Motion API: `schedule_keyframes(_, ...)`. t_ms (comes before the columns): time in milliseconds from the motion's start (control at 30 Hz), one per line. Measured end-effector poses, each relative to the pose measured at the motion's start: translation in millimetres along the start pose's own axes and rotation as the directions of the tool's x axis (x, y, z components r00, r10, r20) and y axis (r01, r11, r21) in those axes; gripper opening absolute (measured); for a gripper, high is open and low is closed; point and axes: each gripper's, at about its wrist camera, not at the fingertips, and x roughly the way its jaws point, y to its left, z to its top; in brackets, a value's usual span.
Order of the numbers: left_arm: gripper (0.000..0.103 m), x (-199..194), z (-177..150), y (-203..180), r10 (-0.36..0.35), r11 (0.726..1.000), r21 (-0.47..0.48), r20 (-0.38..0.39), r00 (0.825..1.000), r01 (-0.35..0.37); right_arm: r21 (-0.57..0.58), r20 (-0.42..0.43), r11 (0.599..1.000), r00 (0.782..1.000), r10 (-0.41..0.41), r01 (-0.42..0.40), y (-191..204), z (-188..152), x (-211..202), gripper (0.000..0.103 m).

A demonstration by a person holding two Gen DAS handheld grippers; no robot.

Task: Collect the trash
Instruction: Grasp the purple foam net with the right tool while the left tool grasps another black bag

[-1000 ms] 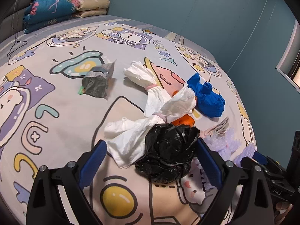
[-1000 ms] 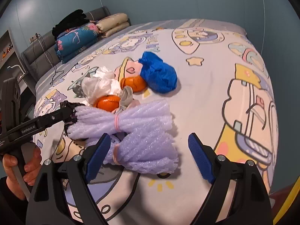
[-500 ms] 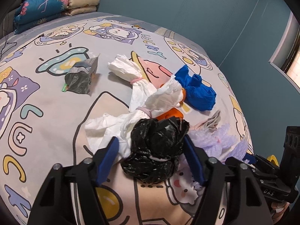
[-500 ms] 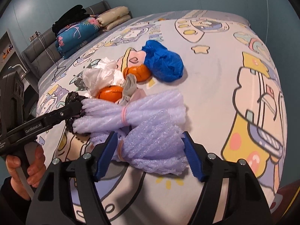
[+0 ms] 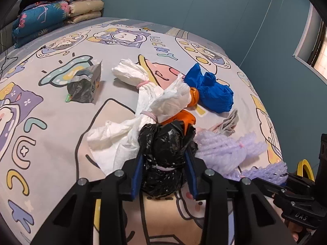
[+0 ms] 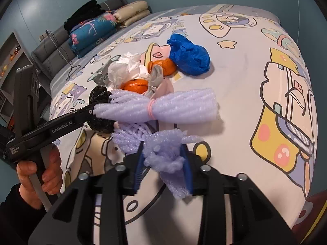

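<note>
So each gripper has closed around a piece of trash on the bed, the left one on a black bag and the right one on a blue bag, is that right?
Not quite. The right gripper is closing on a purple foam net, as the right wrist view shows; the blue bag lies untouched farther up the bed. The left gripper does have the black bag.

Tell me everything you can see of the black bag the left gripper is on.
The black bag is a crumpled, glossy plastic bundle cinched round the middle by a pale band. It sits on the printed bedsheet, between the left gripper's blue fingers, which are closing and already press its sides. White paper lies against its left, orange plastic behind it, purple foam netting on its right.
</note>
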Motion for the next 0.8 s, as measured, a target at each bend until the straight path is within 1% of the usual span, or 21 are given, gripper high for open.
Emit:
schedule_keyframes(133,0.032,-9,-1,4,0.014,1.000,-0.012,0.010,1.000,-0.014,0.004,-0.003,1.000,1.000,0.020,-0.020,0,-2,-3,0.025)
schedule_keyframes(333,0.032,-32,0,15,0.024,0.999,-0.044,0.044,0.999,-0.022,-0.005,0.021,1.000,0.999,0.030,-0.030,2,-4,-20,0.025)
schedule_keyframes(800,0.032,-91,-7,23,0.051,0.997,-0.070,0.125,0.991,-0.042,-0.030,0.126,0.999,0.991,0.038,-0.035,8,-3,-83,0.025)
